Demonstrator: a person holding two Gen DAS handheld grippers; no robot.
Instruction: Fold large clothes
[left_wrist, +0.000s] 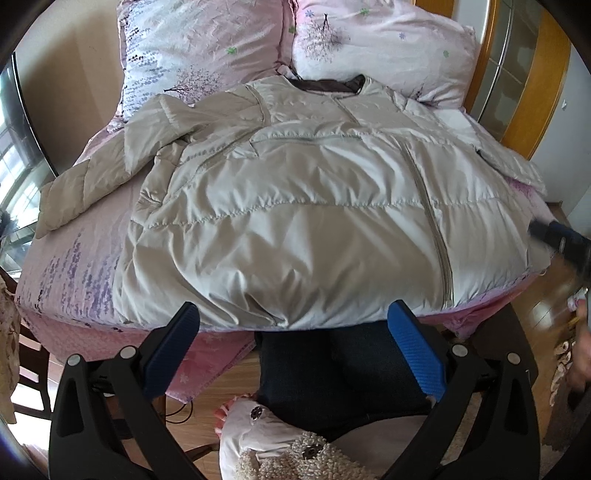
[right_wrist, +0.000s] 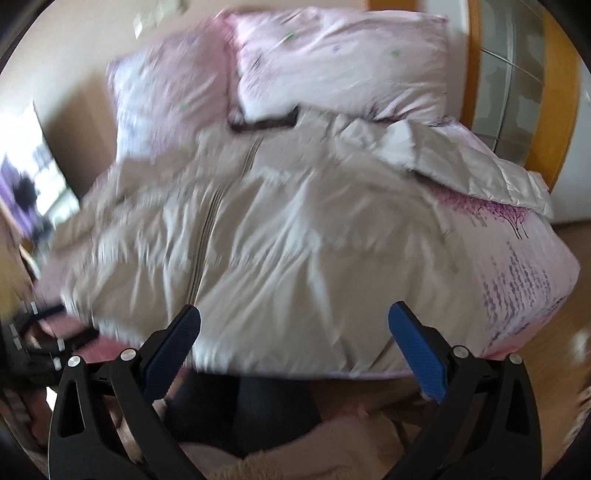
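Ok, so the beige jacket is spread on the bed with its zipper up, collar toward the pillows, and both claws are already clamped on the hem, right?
Not quite. The jacket does lie zipper-up on the bed, collar toward the pillows, but neither claw grips the hem. The left claw and right claw are both open and empty, short of the hem, as each wrist view shows.

Large pale beige quilted puffer jacket (left_wrist: 295, 206) lies spread flat, front side up, on pink floral bedding, dark brown collar at the far end against the pillows and hem at the near edge of the bed. Front zipper (left_wrist: 430, 218) is closed and runs collar to hem, right of centre in the left wrist view. 1 sleeve (left_wrist: 92, 173) extends out to the left, bent and crumpled; the other sleeve (right_wrist: 476, 166) lies out to the far right, partly folded over.
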